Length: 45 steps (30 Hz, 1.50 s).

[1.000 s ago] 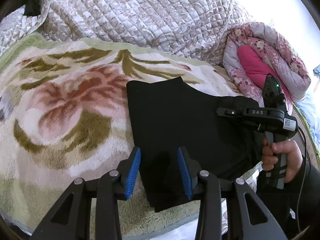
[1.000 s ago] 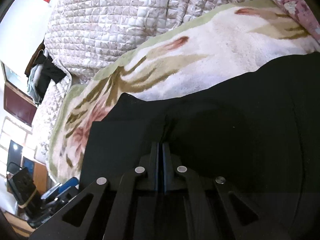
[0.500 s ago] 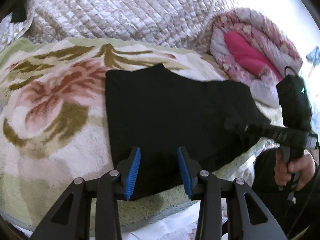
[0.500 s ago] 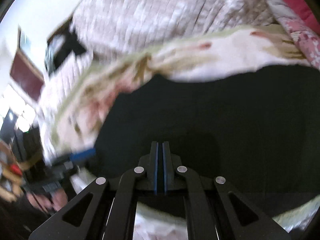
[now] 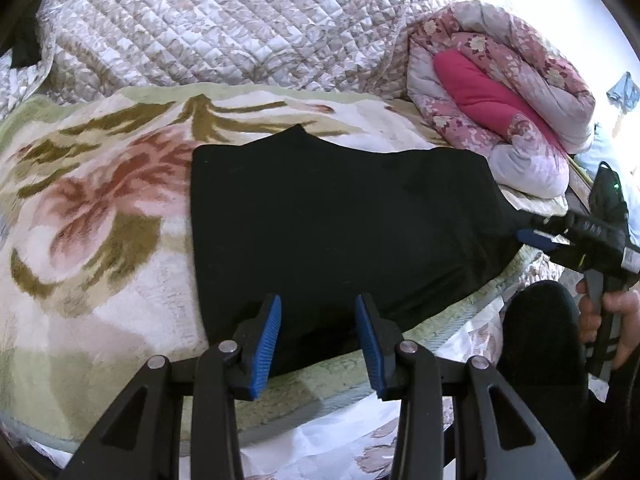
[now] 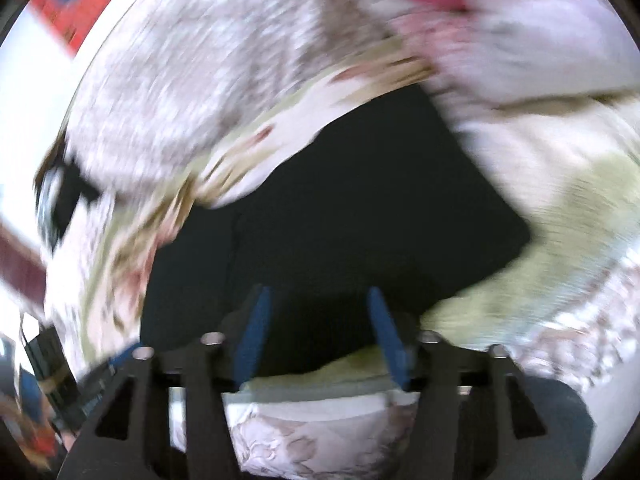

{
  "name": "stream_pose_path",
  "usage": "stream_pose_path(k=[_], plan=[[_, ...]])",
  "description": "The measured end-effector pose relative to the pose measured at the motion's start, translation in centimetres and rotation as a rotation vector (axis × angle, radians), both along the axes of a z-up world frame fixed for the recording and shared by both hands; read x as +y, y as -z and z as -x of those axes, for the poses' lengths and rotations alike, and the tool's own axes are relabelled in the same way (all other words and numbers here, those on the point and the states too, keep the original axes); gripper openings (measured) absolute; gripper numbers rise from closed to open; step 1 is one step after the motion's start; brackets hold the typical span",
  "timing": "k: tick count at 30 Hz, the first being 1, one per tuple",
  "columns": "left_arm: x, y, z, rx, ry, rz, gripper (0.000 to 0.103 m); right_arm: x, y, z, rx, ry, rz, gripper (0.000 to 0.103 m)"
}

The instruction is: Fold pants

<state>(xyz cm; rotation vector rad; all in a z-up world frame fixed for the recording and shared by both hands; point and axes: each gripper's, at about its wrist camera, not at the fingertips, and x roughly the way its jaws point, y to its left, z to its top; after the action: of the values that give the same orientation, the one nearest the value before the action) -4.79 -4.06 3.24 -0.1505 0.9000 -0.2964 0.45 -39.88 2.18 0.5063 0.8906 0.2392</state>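
The right gripper (image 6: 318, 330) was clamped shut on black cloth a second ago; its jaws have just been opening and now stand apart with nothing gripped, the near edge of the pants (image 6: 340, 216) lying below and between the blue pads without being pressed; in the left wrist view that same gripper (image 5: 538, 238) has drawn away to the right edge of the garment, where before it sat over the cloth's middle right, and the person's hand (image 5: 616, 320) grips its handle at the frame's right side; the right wrist view is heavily smeared, so finer detail there cannot be told

The left gripper (image 5: 318, 340) stands as it did a second ago, jaws partly open, holding nothing; its blue pads (image 5: 266, 340) hover above the near edge of the pants (image 5: 340, 220), one on either side of a strip of black cloth

The pants lie flat as a folded black slab on the floral blanket (image 5: 100, 220), spread wider across it than before; behind the blanket is a quilted coverlet (image 5: 240, 28), and at the right a rolled pink floral quilt (image 5: 500, 92) sits just beyond the garment's far right corner; no container is in either view
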Motion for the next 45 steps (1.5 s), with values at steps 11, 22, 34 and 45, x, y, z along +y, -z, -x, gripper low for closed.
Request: stream_pose_path(k=[11, 22, 34, 45], plan=[[-1.0, -0.5, -0.7, 0.002, 0.011, -0.017, 0.041, -4.9, 2.9, -0.4, 0.158, 0.229, -0.150, 0.056], [-0.2, -0.3, -0.9, 0.011, -0.022, -0.014, 0.041, -5.0, 2.1, -1.6, 0.032, 0.288, -0.221, 0.054], [1.2, -0.6, -1.1, 0.001, -0.072, 0.007, 0.041, -2.4, -2.3, -4.0, -0.054, 0.146, -0.123, 0.023], [4.5, -0.9, -0.5, -0.016, -0.174, 0.023, 0.041, 11.6, -9.8, -4.9, -0.226, -0.250, 0.002, 0.022]])
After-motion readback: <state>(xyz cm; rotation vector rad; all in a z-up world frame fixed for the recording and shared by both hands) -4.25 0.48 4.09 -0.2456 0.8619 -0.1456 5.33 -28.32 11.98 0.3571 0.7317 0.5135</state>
